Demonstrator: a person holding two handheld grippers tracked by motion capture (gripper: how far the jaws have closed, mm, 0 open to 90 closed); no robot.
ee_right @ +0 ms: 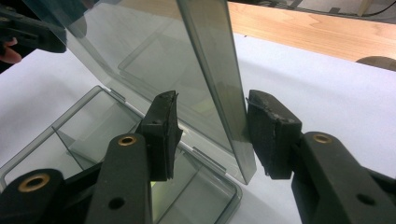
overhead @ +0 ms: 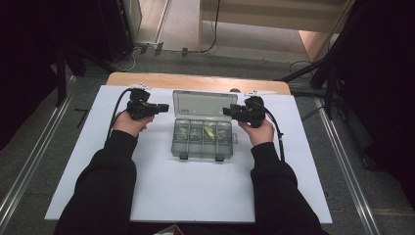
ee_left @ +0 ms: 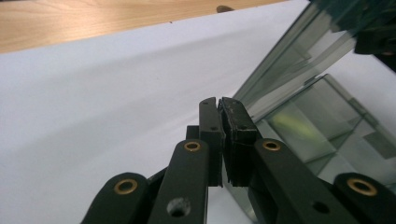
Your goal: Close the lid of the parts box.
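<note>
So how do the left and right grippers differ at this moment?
The left gripper has its jaws shut with nothing between them, beside the clear box; the right gripper stands open, jaws straddling the raised lid. Both are black and flank the box.

clear compartment box, lid raised
</note>
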